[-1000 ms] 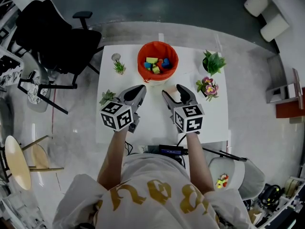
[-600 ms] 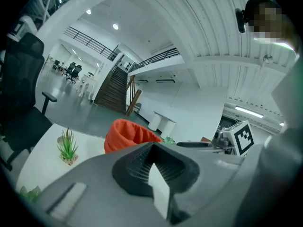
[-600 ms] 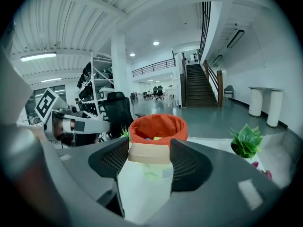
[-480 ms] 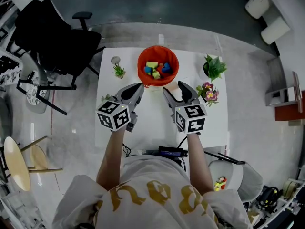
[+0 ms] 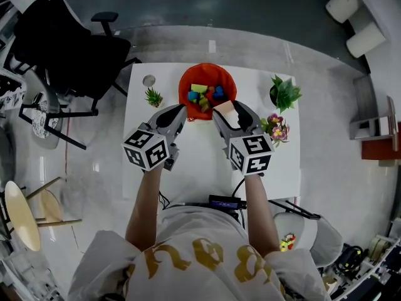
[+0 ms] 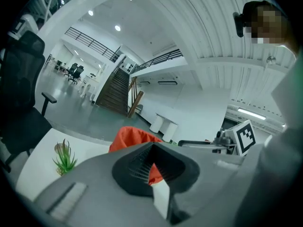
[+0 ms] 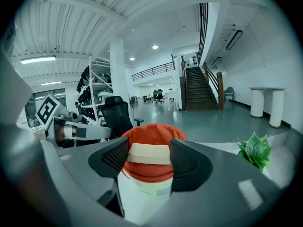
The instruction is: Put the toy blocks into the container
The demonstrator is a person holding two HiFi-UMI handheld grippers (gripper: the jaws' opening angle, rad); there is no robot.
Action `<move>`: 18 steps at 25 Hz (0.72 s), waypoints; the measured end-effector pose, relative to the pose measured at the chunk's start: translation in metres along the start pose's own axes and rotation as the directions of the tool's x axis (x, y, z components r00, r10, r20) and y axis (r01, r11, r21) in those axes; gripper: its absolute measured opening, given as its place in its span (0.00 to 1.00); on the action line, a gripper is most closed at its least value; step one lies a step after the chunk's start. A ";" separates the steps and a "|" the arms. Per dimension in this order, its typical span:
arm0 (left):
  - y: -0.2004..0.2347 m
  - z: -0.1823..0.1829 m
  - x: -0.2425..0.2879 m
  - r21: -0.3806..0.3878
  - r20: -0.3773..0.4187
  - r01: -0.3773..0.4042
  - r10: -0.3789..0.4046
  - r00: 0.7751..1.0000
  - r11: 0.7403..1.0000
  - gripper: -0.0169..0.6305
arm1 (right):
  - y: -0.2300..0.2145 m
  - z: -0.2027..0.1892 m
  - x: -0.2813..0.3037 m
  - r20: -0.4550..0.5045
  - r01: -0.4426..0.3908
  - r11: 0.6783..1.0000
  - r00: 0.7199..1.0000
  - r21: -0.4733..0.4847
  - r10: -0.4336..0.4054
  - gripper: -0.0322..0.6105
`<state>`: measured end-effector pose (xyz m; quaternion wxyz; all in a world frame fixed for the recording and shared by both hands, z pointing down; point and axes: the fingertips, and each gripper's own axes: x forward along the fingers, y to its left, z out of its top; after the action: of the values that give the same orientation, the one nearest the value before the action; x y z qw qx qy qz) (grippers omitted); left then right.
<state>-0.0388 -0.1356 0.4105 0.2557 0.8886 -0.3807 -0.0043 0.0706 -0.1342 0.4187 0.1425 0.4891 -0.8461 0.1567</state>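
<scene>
Your right gripper (image 5: 230, 110) has its jaws clamped on a flat cream block (image 7: 149, 153), a pad on each end, and it sits right at the near rim of the orange container (image 5: 185, 83). Your left gripper (image 5: 178, 110) is just beside it, jaws pinched together on nothing, tip close to that same near side. Past both, the other toy blocks (image 5: 203, 95) are piled inside the container.

Cream block (image 7: 149, 153), flat and level, is pinched between the jaws of the right gripper (image 5: 227, 110). The orange-red container (image 7: 154, 132) stands upright just beyond them, with yellow, blue and green blocks (image 5: 204, 95) piled inside.
</scene>
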 end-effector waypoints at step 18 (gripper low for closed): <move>0.022 0.001 0.023 -0.040 0.013 -0.013 0.014 1.000 0.999 0.03 | -0.005 0.018 0.047 -0.017 0.009 0.995 1.000 -0.102 -0.011 0.52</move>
<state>-0.0371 -0.1645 0.4241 0.2710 0.8807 -0.3881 -0.0162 0.0504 -0.1807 0.4216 0.1756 0.4842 -0.8491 0.1171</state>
